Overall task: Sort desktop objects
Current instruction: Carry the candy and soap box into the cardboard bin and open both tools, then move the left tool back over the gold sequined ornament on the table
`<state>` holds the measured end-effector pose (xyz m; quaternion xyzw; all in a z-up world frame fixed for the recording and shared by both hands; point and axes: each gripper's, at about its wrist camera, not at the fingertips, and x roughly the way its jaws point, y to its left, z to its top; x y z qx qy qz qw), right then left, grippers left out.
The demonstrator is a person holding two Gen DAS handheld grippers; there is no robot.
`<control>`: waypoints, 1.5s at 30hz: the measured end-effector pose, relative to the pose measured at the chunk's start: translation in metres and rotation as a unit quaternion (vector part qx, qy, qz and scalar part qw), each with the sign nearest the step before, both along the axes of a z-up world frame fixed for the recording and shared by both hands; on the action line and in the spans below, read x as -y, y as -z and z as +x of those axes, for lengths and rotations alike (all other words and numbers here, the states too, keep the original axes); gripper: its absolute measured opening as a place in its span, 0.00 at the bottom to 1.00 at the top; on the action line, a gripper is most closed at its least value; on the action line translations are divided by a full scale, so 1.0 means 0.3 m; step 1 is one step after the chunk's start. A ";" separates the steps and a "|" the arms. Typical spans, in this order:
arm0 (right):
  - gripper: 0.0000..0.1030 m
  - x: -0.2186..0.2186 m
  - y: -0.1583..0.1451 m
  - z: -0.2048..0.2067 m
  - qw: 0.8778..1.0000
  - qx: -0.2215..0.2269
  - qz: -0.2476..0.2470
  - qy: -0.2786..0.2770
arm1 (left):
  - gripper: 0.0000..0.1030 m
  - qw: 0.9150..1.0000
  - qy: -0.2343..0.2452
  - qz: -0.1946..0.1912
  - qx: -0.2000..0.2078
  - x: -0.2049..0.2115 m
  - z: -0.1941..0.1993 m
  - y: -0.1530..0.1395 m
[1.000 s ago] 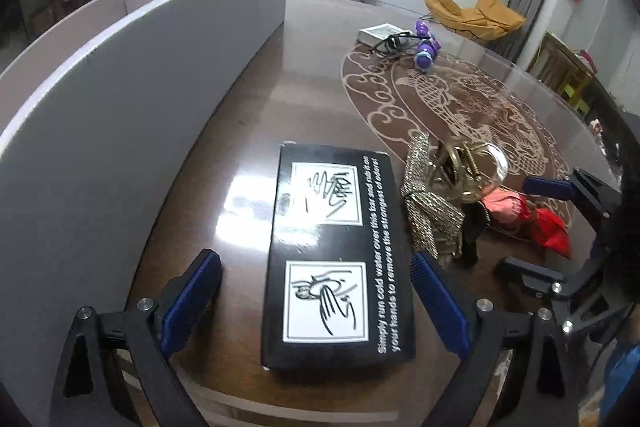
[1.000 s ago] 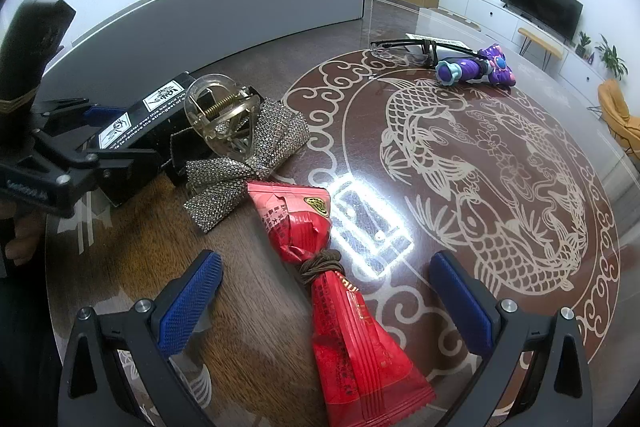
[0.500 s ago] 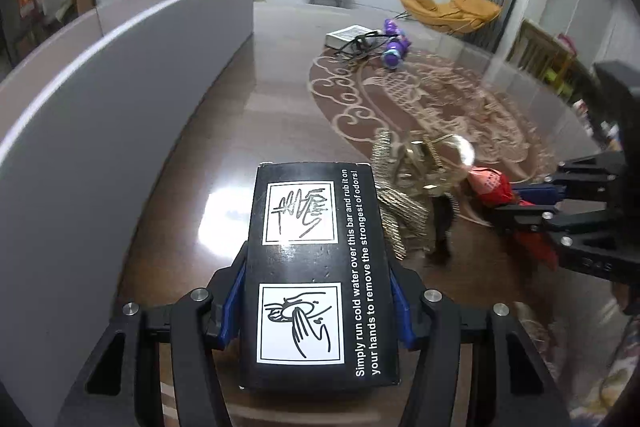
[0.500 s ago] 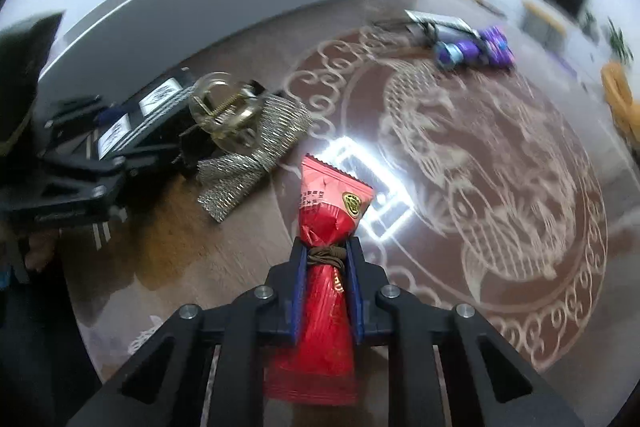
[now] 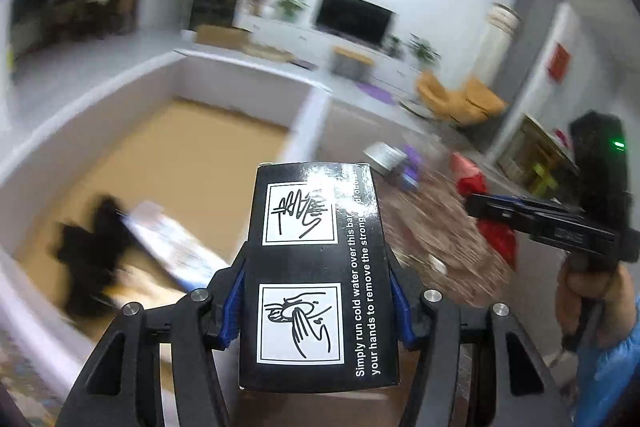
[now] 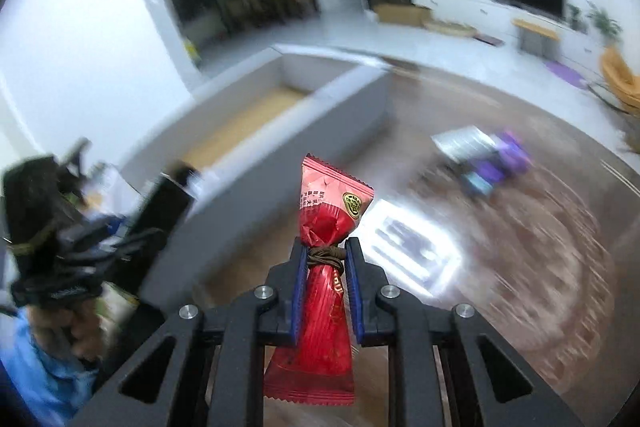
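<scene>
Box (image 5: 318, 267) first: black cardboard w/ white hand-washing pictures, clamped across its width in your left gripper (image 5: 318, 301), blue pads pressed on both long sides, and it's up in the air above the near wall of the grey bin (image 5: 224, 77). Reads as stiff and boxy, prob light to middling, so the flat sides give the pads a square bite; glossy print could slide if you tilt it steep, so keep it level-ish. You're holding the rear half, front end sticks out well past the fingers, so watch that nose near the bin wall. Candy packet (image 6: 320, 267), red foil, sits in your right gripper (image 6: 326, 287), jaws pinched nearly together right on the waist just under the brown cord tied round it. Good spot, that's the narrowest, firmest bit; the foil is soft, crinkly, slippery, weighs next to nothing, top flares above the pads and the tail hangs below. It's held over the brown table (image 6: 540, 267), bin ahead and to the left. Bin floor is tan w/ a dark fuzzy thing (image 5: 92, 255) and a pale flat packet (image 5: 172, 247) already in, both too blurred to name. Purple toy (image 6: 496, 163) waits on the table. Easy w/ the squeeze, cardboard can dent.
</scene>
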<state>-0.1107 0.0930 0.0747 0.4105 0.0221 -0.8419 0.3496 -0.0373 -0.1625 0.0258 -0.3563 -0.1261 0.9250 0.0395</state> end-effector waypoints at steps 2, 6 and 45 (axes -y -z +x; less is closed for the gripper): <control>0.19 0.145 -0.043 -0.009 0.999 -0.002 -0.035 -0.025 | 0.56 0.999 -0.038 -0.016 0.008 0.111 -0.021 -0.017; 0.19 0.423 -0.073 -0.022 0.995 0.000 -0.077 -0.070 | 0.56 0.994 -0.095 -0.034 0.047 0.307 -0.072 0.016; 1.00 -0.543 0.487 0.108 0.962 0.004 0.148 0.229 | 0.94 0.963 0.174 -0.147 0.147 -0.581 -0.162 0.439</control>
